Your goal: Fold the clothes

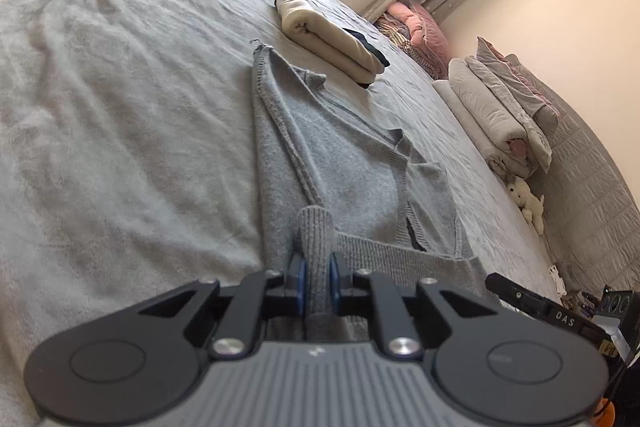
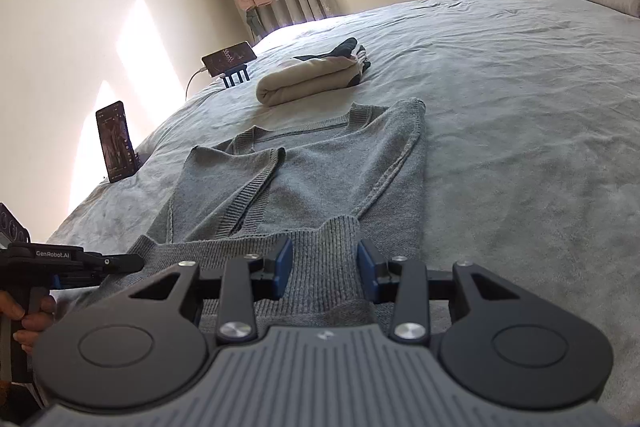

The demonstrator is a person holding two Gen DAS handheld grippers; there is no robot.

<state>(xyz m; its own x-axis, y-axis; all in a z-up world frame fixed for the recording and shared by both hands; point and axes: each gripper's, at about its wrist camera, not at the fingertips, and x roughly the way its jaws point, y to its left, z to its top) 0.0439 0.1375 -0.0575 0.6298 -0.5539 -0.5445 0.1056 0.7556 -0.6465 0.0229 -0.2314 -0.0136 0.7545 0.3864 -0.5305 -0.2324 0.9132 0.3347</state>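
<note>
The grey sweater lies flat on the bed, stretching straight ahead of both tongs, its sleeves already laid inward across the body. The left tongs are nearly closed, pinching a bunched ridge of the ribbed hem. The right tongs stand partly open, their blue pads against a wider fold of the same hem, apparently gripping it. Holding the hem at two spots would keep it level, likely so the bottom can be carried away from the tongs toward the collar. Beyond the sweater rests a folded beige garment, well apart.
</note>
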